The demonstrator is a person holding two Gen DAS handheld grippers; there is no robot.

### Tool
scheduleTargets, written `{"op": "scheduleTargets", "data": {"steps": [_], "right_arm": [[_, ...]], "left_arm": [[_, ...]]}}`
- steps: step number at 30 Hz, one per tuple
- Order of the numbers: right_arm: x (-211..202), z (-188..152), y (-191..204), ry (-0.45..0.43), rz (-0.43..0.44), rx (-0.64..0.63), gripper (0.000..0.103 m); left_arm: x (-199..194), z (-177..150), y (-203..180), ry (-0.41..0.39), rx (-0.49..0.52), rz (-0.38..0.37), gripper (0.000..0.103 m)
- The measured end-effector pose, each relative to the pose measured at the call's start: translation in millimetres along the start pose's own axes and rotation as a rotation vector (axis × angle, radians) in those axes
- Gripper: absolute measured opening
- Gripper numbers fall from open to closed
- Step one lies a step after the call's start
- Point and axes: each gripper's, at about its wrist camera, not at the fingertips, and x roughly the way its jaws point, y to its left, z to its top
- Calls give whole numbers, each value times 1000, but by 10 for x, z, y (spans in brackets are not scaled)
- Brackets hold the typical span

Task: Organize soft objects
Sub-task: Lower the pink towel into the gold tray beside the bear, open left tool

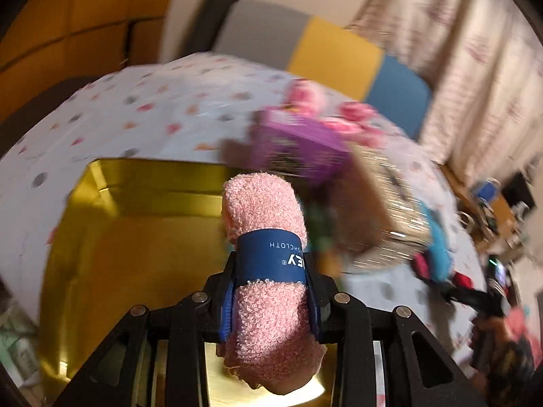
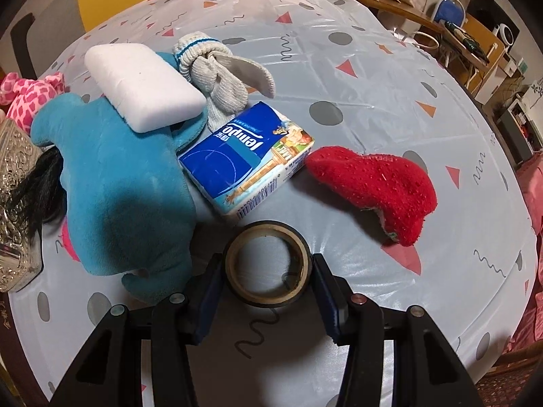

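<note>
My left gripper is shut on a rolled pink washcloth with a dark blue paper band. It holds the roll above an open gold tin box on the spotted tablecloth. My right gripper points down at the table, its pads against both sides of a black tape roll. Beyond the tape roll lie a blue plush toy, a white sponge resting on the plush, a knotted grey sock, a blue Tempo tissue pack and a red fuzzy sock.
A silver embossed box with black hair beside it stands at the left edge, and a pink spotted plush lies behind it. In the blurred left wrist view, a purple box sits beyond the gold tin. Chairs and a cluttered desk surround the table.
</note>
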Motion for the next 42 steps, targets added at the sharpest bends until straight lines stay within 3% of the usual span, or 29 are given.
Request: {"op": "scheduleTargets", "data": {"steps": [5,10,13,17,22,31,33,35,42], "right_arm": [[17,-17,54,-6,-10,-16,51],[15,-32,117,-9,-16,-27,51],[4,-35,144,-11,-17,-33,51],[-23,-40,192,-13,-25,-49,51],[-4,-43,229,-17,-33,-62,51],[0,-60,267,-25,-48,-80,51],[-10,-65,286,-28,-54,-87,51],[-21,-74,317,-33,-64,-100,51],[-57,-137,431,-34,-74,-131,50]], "left_arm": [[288,210,375,50,-52,84,34],[641,308,476,115,-41,107,37],[788,359,498,109,-29,151,53],[879,431,514,106,-45,153,57],[675,419,490,33,-18,216,65],[63,76,355,-80,3,274,66],[-15,-23,303,-91,12,282,68],[-85,-122,261,-96,19,281,77],[-201,-341,133,-99,59,296,79]]}}
